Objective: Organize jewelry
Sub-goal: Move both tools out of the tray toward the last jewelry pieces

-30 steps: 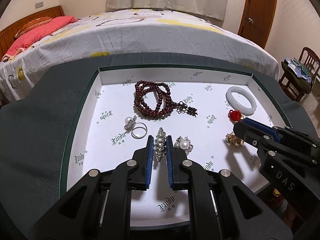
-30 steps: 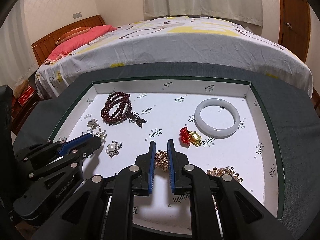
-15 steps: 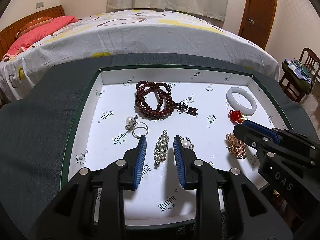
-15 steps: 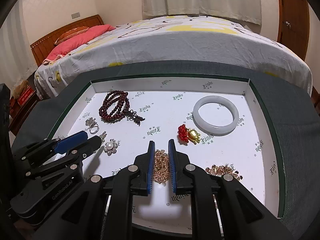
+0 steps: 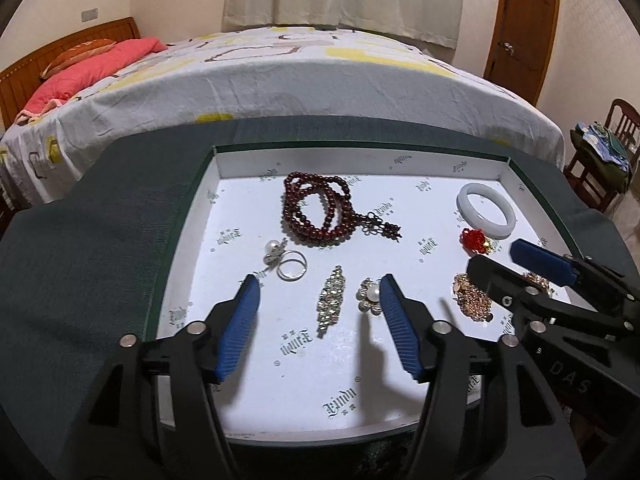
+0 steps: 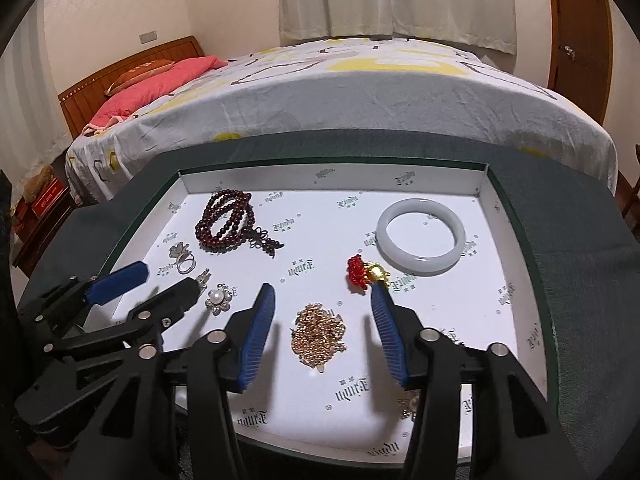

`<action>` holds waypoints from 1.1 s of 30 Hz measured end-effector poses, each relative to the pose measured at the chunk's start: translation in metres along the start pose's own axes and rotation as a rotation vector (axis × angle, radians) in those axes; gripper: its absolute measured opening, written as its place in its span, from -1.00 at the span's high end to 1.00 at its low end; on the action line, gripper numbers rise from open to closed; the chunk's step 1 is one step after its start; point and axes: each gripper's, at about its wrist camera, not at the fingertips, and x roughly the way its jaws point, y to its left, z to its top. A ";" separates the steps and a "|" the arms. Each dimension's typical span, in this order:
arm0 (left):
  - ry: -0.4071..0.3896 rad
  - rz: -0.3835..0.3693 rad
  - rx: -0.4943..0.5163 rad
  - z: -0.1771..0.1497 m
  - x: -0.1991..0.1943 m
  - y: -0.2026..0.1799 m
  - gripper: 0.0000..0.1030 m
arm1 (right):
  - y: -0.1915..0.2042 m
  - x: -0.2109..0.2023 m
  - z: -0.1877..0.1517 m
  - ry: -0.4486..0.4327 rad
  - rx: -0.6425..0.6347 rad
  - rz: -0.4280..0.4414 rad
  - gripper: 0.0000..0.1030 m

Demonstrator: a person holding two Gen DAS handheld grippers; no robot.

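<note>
A: What is seen nearest?

B: The left gripper (image 5: 320, 328) is seen low over the tray (image 5: 188, 240), its jaws spread wide with nothing pressed between them; they have just been opening. The brooch (image 5: 331, 305) is left lying flat on the white floor between the two pads, touched by neither.

A: And on the other side?

B: The right gripper (image 6: 324, 332) is likewise found parted, about half-wide, its jaws having just been opening. The gold chain (image 6: 318, 334) is heaped loose between the pads, free of both.

A: Which way is the brooch laid?

B: Its long axis is run almost straight away from the left gripper, tilted slightly rightward at the far end. It is centred in the gap, so a re-grip would be made across its narrow width. The left hand is judged plainly nearer to it; the right, to the chain.

A: What is crowded beside it?

B: A pearl flower (image 5: 370, 294) is set just beside the left gripper's right pad, and a ring (image 5: 292, 269) is placed near the left pad's tip.

A: Farther off?

B: The beads (image 5: 320, 212) are coiled mid-tray; a red charm (image 6: 362, 272) and a bangle (image 6: 422, 236) are kept toward the far right corner.
</note>
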 end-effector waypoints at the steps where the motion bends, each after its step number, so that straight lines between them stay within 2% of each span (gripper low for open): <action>1: -0.002 0.005 -0.003 0.000 -0.002 0.001 -0.32 | -0.001 -0.002 0.000 -0.005 0.000 -0.004 -0.06; 6: -0.020 0.024 0.002 -0.001 -0.011 0.002 -0.46 | -0.004 -0.012 -0.002 -0.028 -0.003 -0.027 -0.28; 21: -0.052 0.038 -0.004 -0.010 -0.058 -0.006 -0.51 | -0.021 -0.070 -0.015 -0.098 -0.005 -0.085 -0.35; 33: -0.035 0.029 -0.033 -0.056 -0.101 -0.019 -0.51 | -0.040 -0.113 -0.065 -0.074 -0.009 -0.122 -0.35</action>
